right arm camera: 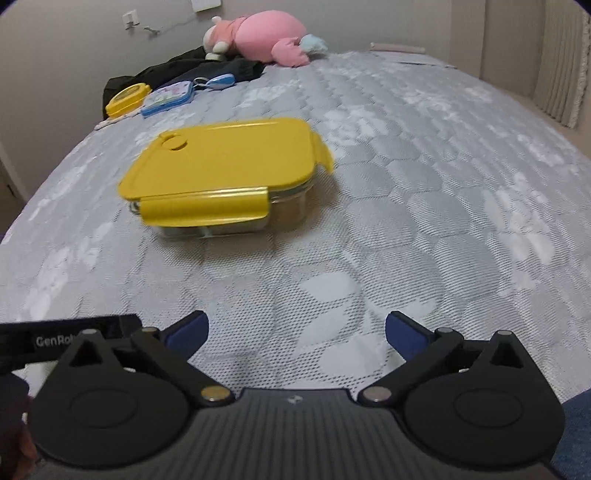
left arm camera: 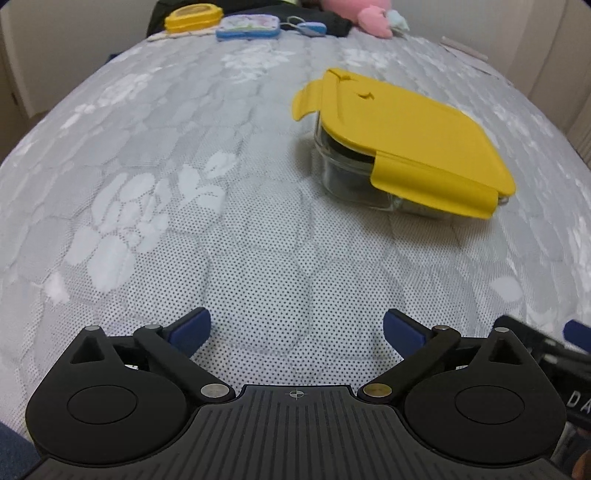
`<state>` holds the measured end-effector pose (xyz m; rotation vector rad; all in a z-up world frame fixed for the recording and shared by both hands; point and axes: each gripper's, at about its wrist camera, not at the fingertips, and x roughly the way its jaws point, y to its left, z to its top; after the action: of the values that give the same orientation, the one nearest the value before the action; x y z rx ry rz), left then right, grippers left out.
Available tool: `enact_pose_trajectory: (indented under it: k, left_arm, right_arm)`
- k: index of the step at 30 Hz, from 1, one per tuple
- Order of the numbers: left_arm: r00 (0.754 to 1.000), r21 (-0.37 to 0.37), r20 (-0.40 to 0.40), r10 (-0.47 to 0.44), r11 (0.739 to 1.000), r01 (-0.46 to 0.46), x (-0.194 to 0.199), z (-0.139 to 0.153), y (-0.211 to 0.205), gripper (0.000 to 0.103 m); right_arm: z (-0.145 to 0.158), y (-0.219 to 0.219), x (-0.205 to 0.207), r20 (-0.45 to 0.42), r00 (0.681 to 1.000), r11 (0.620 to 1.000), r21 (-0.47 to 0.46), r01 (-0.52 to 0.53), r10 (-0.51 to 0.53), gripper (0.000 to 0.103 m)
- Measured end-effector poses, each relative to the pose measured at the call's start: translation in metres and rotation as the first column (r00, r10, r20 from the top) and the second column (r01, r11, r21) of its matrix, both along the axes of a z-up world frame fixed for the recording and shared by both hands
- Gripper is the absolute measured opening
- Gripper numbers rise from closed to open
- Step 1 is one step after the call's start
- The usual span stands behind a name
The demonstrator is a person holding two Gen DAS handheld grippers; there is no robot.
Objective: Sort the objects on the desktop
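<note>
A glass food box with a yellow clip lid (left arm camera: 402,147) (right arm camera: 221,173) rests on the grey patterned mattress (left arm camera: 184,184) (right arm camera: 424,206); its side flaps stick out unlatched. My left gripper (left arm camera: 297,332) hangs open over bare fabric, with the box ahead and to its right. In the right wrist view the right gripper (right arm camera: 297,332) is open too, nothing between its blue pads (right arm camera: 402,332), and the box lies ahead to its left. At the far end lie a small yellow-lidded box (left arm camera: 192,18) (right arm camera: 127,98), a blue case (left arm camera: 247,27) (right arm camera: 166,96) and a blue key fob (left arm camera: 310,28) (right arm camera: 218,82).
A pink plush toy (right arm camera: 258,37) (left arm camera: 369,16) and dark clothing (right arm camera: 192,68) lie at the far end. The other gripper's body shows at the right edge of the left wrist view (left arm camera: 554,354) and at the left edge of the right wrist view (right arm camera: 66,336). Walls surround the bed.
</note>
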<state>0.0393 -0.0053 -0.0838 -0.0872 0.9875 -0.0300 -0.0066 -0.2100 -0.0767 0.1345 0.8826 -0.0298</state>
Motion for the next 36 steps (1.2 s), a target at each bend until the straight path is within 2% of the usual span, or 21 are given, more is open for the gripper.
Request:
enact_pose_trajectory:
  k: [8,12,22,36]
  left_arm:
    - [0.994,0.021,0.098,-0.038,0.999,0.036,-0.004,0.01,-0.006,0.102]
    - [0.987,0.016,0.158,-0.041,0.999,0.039,-0.006,0.016,-0.006,0.102]
    - [0.986,0.021,0.161,-0.042,0.999,0.039,-0.005,0.015,-0.008,0.102]
    - [0.985,0.079,0.161,-0.059,0.996,0.046,-0.005,0.016,-0.014,0.102]
  right_arm:
    - [-0.001,-0.003,0.0,-0.015,1.0,0.999,0.03,0.021,-0.02,0.103]
    - [0.003,-0.005,-0.002,0.011,0.999,0.999,0.028,0.035,-0.035,0.103]
    - [0.004,-0.004,-0.002,0.015,0.999,1.0,0.013,0.028,-0.028,0.103]
    - [0.006,0.002,-0.002,0.034,0.999,0.999,-0.04,0.009,-0.008,0.103]
